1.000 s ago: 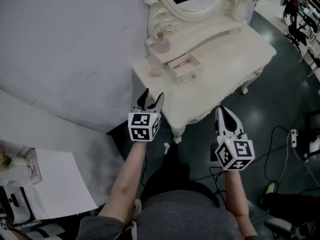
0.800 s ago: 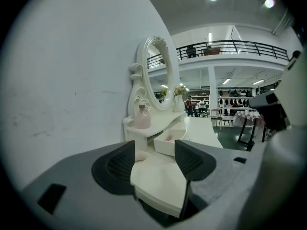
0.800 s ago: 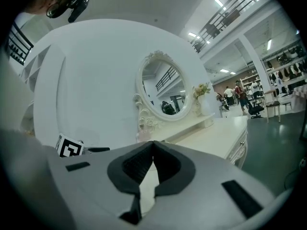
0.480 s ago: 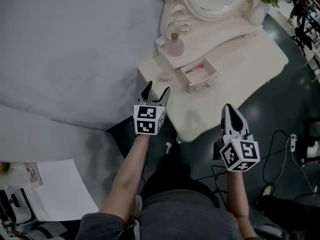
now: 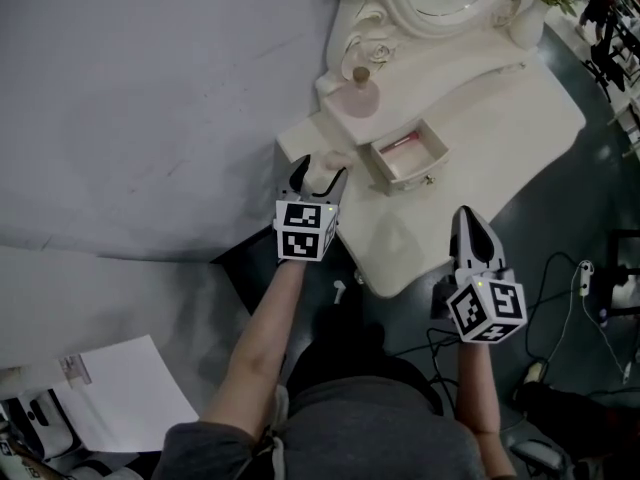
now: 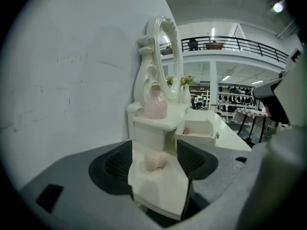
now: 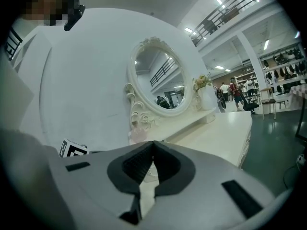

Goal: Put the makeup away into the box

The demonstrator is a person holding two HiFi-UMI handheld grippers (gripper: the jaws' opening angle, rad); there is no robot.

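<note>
Between the spread fingers of the left gripper (image 5: 320, 175) a small beige makeup sponge (image 6: 156, 161) lies on the tabletop (image 5: 500, 138), touched by neither pad; those fingers have just been opening. To take it well, I judge they should settle evenly on either side and close gently, since it looks soft. Beyond the fingertips, to their right, the drawer (image 6: 197, 139) stands open, and the right gripper (image 7: 152, 145) is clenched on nothing.

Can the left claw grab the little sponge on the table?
Probably yes. The left claw has just been opening its jaws, which stand wide, and the makeup sponge lies untouched between them on the corner of the dressing table. Nothing looks in the way.
</note>
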